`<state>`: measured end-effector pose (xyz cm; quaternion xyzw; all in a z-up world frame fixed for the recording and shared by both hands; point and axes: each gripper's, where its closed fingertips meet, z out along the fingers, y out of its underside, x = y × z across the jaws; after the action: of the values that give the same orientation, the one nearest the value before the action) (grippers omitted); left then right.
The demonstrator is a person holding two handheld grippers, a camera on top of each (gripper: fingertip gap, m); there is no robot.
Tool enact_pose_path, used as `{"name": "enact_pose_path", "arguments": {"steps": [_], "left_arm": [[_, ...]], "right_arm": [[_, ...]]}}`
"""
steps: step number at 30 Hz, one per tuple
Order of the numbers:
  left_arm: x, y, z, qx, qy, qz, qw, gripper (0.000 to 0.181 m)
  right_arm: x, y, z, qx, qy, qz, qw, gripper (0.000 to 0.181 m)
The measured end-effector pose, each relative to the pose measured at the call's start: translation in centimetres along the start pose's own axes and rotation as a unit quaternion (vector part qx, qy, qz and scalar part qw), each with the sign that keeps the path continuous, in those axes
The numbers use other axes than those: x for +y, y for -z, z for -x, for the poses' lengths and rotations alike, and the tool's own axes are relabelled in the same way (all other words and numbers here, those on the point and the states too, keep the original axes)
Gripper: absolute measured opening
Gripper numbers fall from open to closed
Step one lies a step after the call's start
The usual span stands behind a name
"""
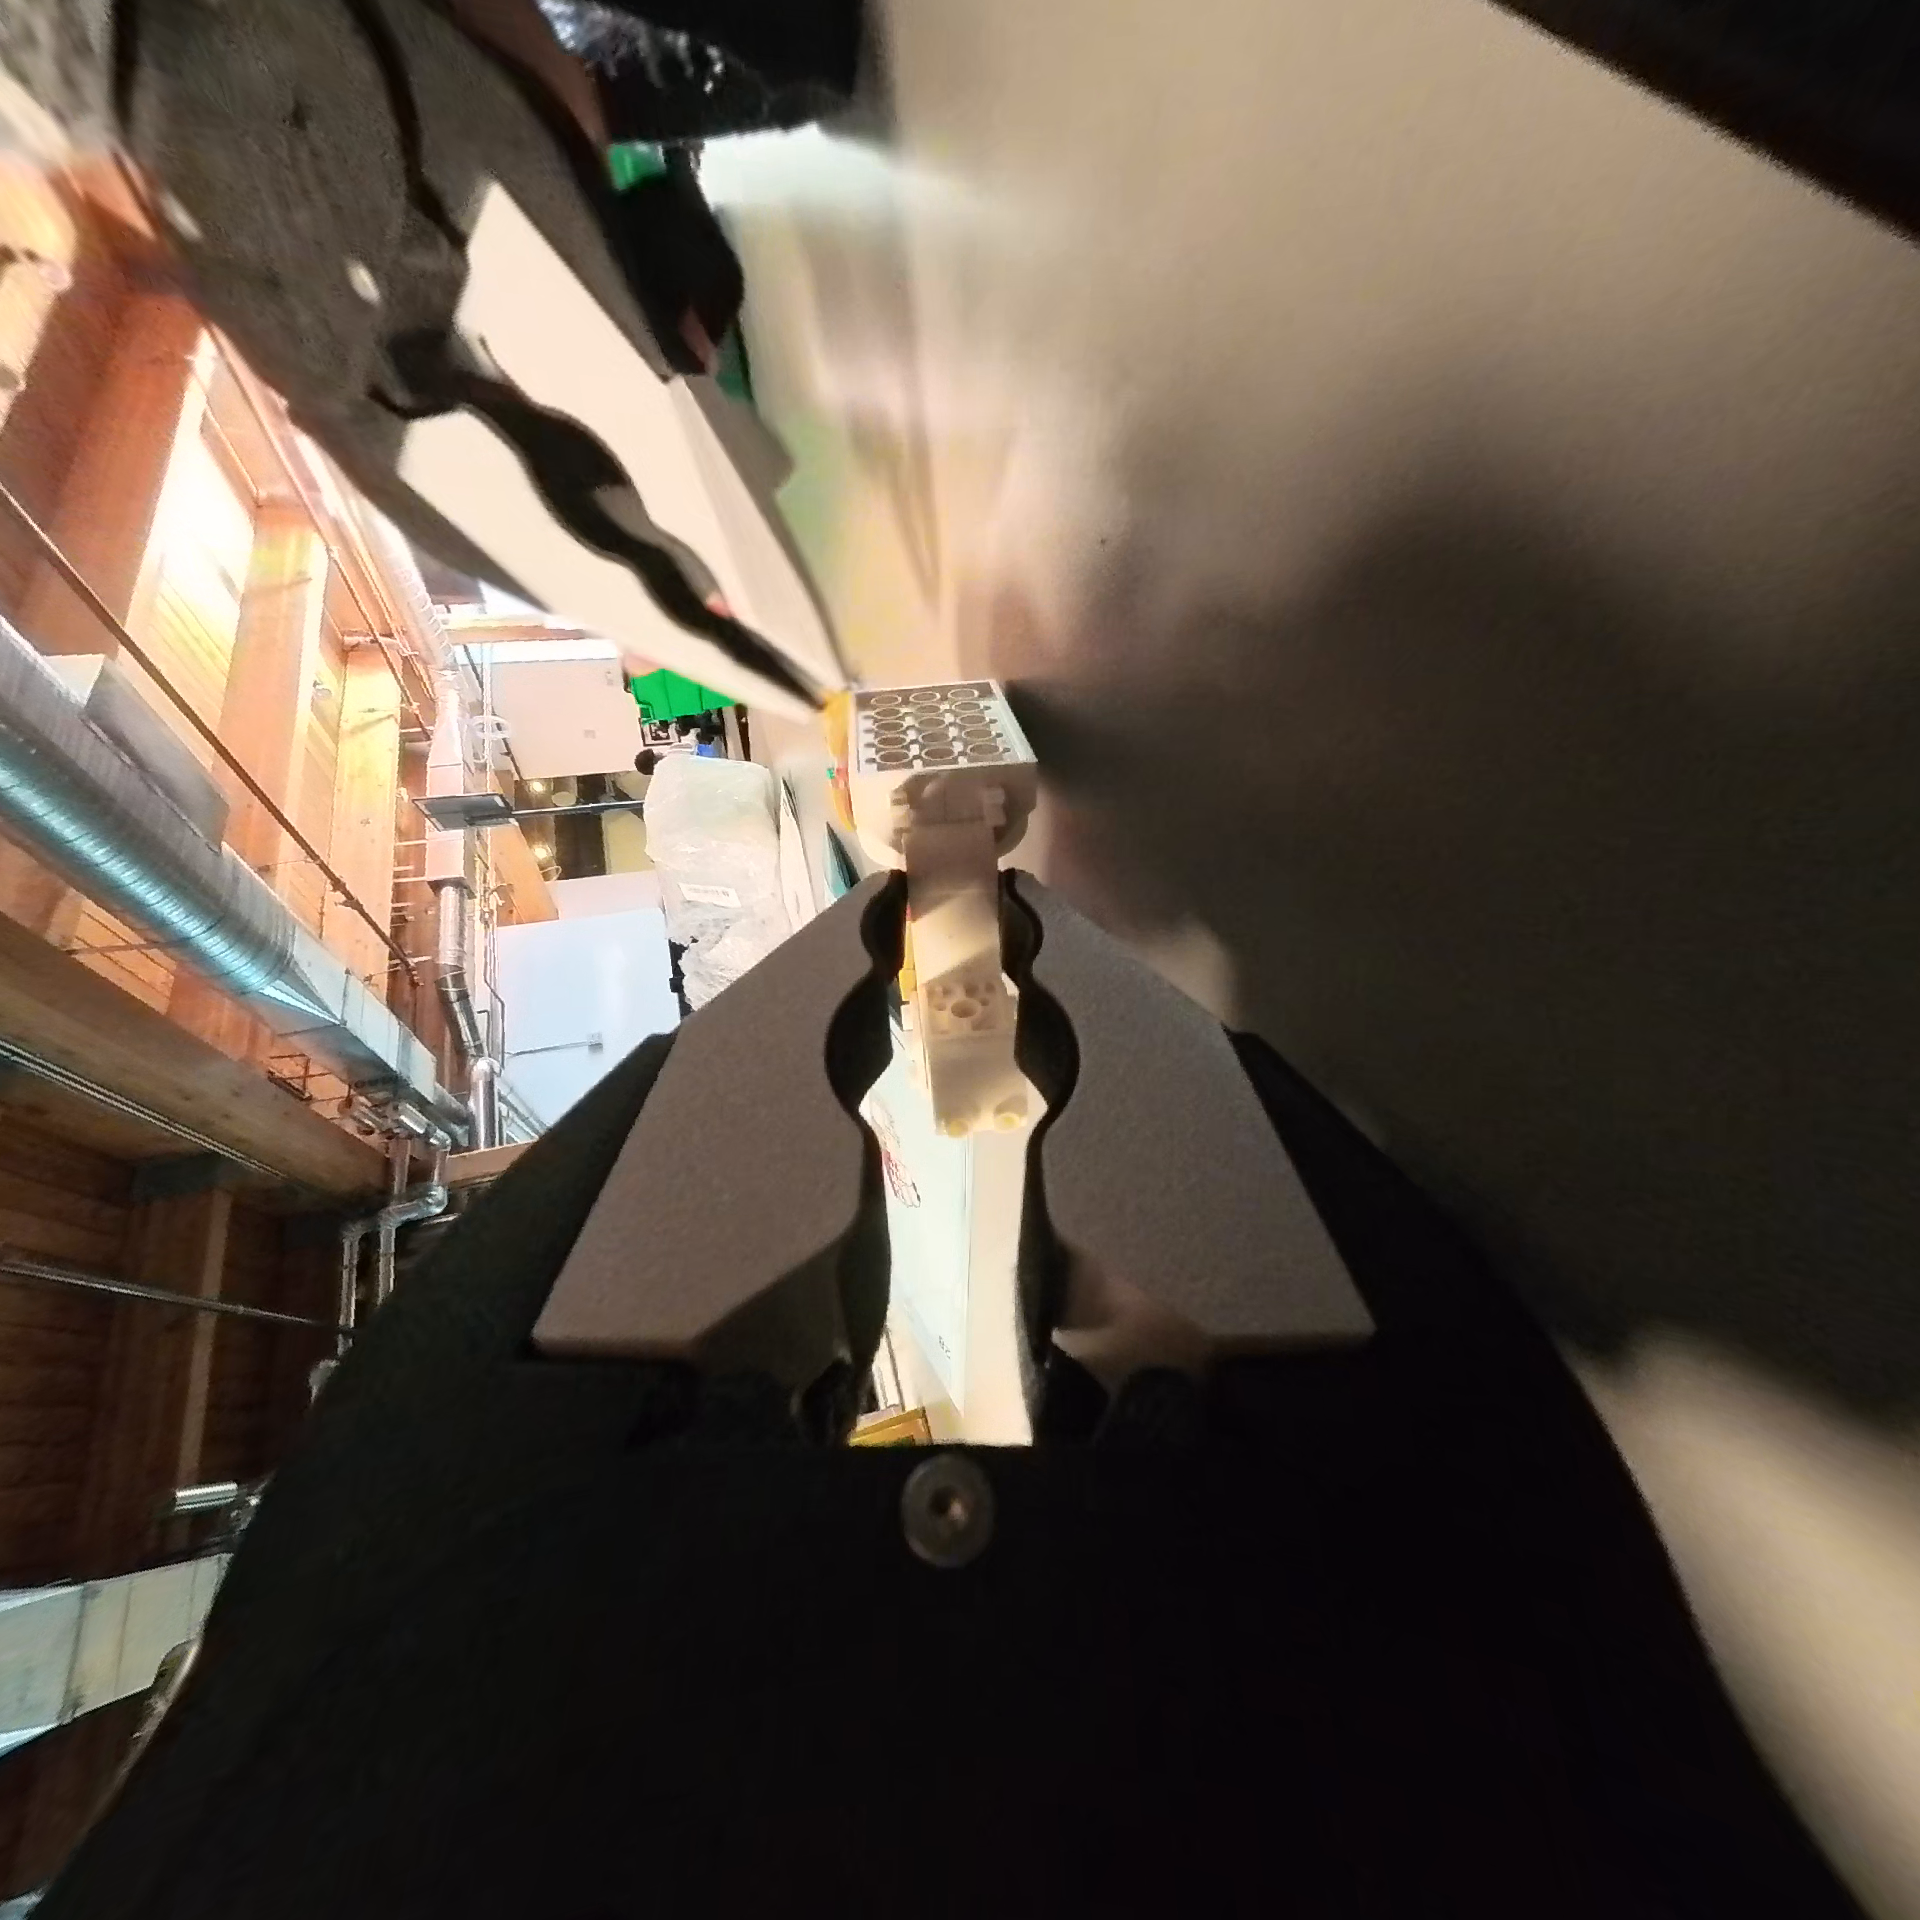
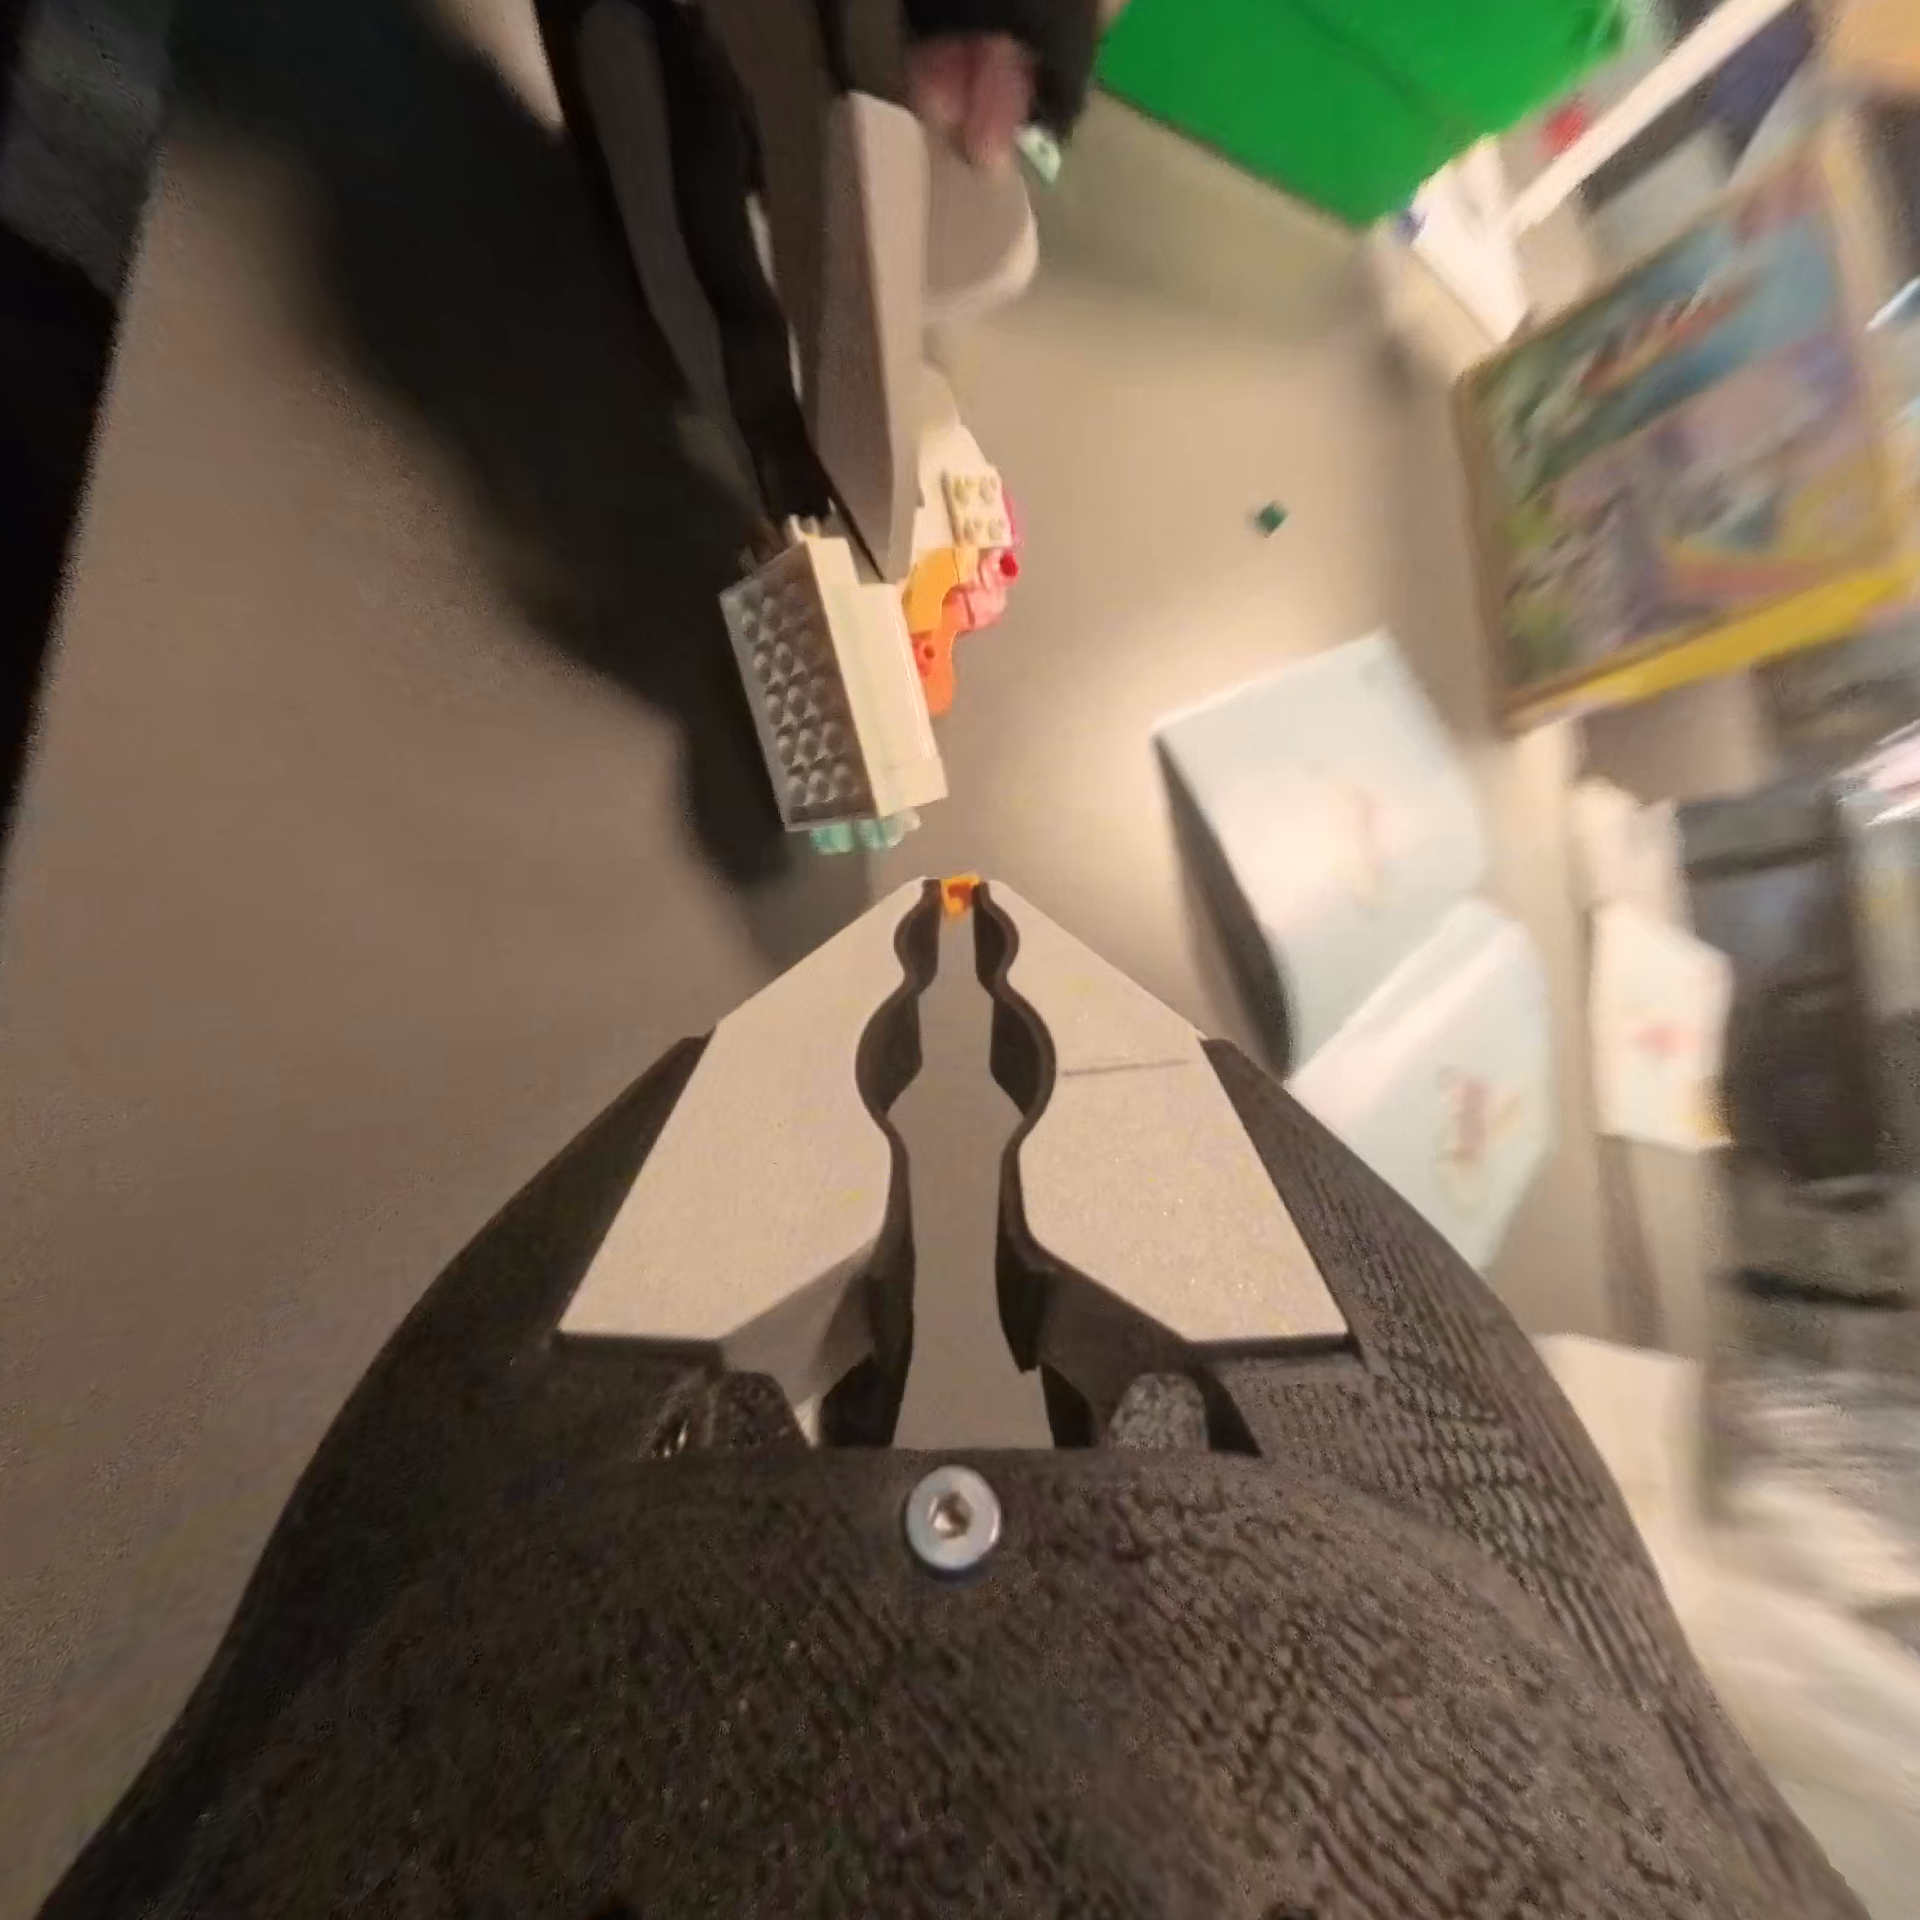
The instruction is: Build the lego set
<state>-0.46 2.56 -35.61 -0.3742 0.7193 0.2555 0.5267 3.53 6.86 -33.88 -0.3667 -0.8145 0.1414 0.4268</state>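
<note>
I can read no writing from here: the colourful box [image 2: 1673, 436] at the right is too blurred, the pale booklets [image 2: 1340, 821] show only pictures, and the label on the wrapped bundle [image 1: 710, 894] is too small.

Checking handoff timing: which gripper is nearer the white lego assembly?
Left. The left gripper is clamped on the white lego assembly; the right gripper, pinching a small orange piece, sits just short of it, not touching.
</note>
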Motion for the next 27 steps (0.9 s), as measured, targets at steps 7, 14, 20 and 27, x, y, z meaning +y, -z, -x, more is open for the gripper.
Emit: {"name": "enact_pose_path", "arguments": {"steps": [7,14,20,27], "left_arm": [[0.0,-0.1,0.0,0.0,0.001,0.0,1.0,0.017],[0.2,-0.1,0.0,0.001,0.0,0.003,1.0,0.017],[0.2,-0.1,0.0,0.002,0.002,0.004,1.0,0.017],[0.3,-0.2,-0.1,0.003,0.002,0.005,1.0,0.017]], "right_arm": [[-2.7,-0.5,0.8,0.086,0.455,0.02,0.886,0.004],[3.2,-0.4,-0.6,0.041,0.533,0.127,0.836,0.004],[7.8,0.2,-0.9,-0.018,0.68,0.191,0.707,0.0],[5.9,0.5,1.2,-0.063,0.75,0.114,0.648,0.0]]}}
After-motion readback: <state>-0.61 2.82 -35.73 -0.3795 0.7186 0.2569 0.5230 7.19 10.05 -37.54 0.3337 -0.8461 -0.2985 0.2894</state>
